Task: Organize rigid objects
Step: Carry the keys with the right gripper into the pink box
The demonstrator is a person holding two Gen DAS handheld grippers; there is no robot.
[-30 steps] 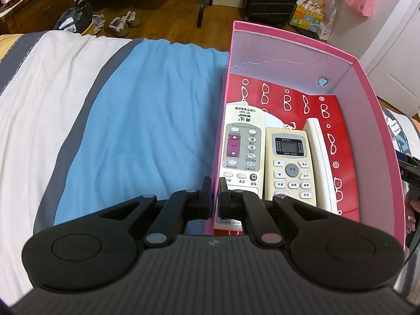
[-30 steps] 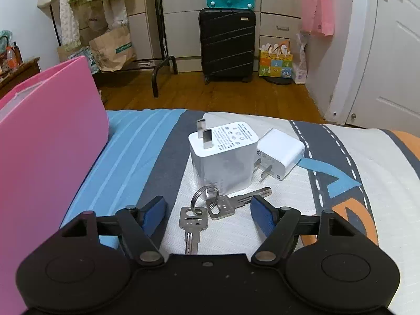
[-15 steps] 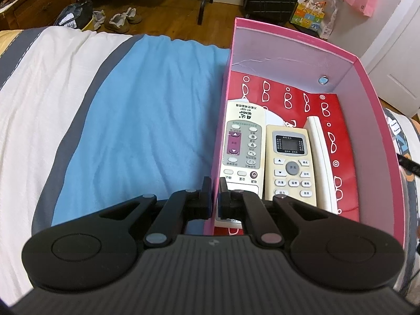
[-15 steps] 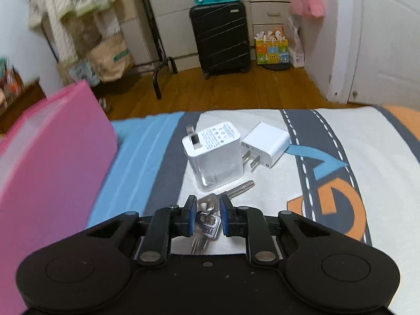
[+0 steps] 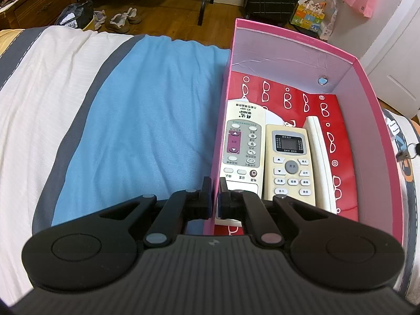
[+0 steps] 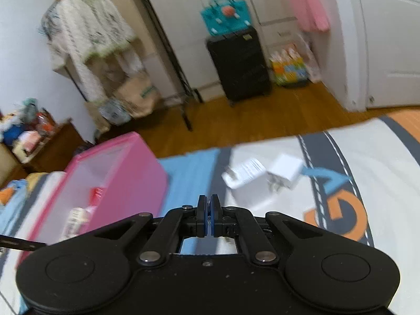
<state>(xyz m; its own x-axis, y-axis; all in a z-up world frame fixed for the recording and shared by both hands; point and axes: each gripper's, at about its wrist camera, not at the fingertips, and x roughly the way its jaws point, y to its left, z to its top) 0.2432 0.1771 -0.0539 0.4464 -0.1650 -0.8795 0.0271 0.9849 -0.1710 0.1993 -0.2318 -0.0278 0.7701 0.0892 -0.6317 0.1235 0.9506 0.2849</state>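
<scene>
A pink box [image 5: 296,39] lies open on the bed and holds three remote controls side by side: one with a purple panel [image 5: 242,147], one with a small screen [image 5: 288,162], and a white one on its edge [image 5: 319,155]. My left gripper [image 5: 214,195] is shut on the box's left wall near its front corner. My right gripper [image 6: 208,216] is shut on the keys, lifted above the bed; they hang past the box's right wall in the left wrist view [image 5: 408,153]. Two white chargers [image 6: 246,174] lie on the bed ahead of it, right of the box [image 6: 110,173].
The bed has a blue, white and grey cover [image 5: 131,120]. Beyond its far edge is wooden floor with a black suitcase [image 6: 240,63], a clothes rack [image 6: 168,52], paper bags and shoes [image 5: 123,21]. A white door [image 6: 388,39] stands at the right.
My right gripper closed on the keys, then lifted them off the bed and swung up and left toward the pink box. My left gripper kept its hold on the box wall.
</scene>
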